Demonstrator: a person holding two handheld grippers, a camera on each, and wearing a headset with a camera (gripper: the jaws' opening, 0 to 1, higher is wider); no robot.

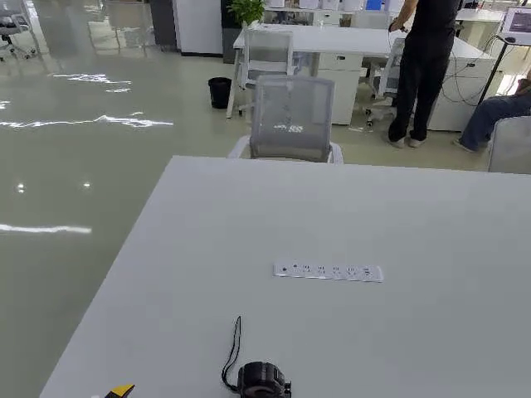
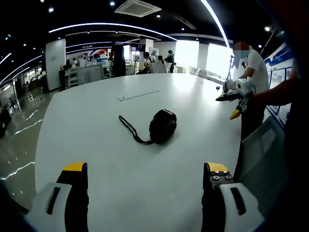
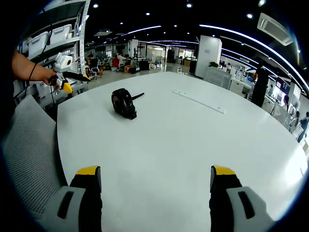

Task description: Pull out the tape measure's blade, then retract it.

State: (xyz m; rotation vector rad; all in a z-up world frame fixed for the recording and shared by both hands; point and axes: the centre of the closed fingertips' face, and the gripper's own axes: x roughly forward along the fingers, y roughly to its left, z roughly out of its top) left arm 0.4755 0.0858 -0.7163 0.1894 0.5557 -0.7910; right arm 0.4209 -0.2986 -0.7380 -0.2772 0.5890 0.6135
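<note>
A black tape measure (image 1: 264, 381) lies on the white table (image 1: 398, 215) near its front edge, blade inside, with its black wrist strap (image 1: 232, 352) trailing away. In the left gripper view the tape measure (image 2: 162, 125) lies ahead of my left gripper (image 2: 145, 171), which is open and holds nothing. In the right gripper view the tape measure (image 3: 124, 103) lies ahead and to the left of my open, empty right gripper (image 3: 157, 174). One yellow fingertip (image 1: 121, 390) of the left gripper pokes in at the bottom left of the head view.
A white power strip (image 1: 328, 271) is set flat in the table beyond the tape measure. A grey mesh chair (image 1: 290, 120) stands at the far edge. A person (image 1: 419, 66) stands by other desks, and a black bin (image 1: 220, 91) sits on the glossy floor.
</note>
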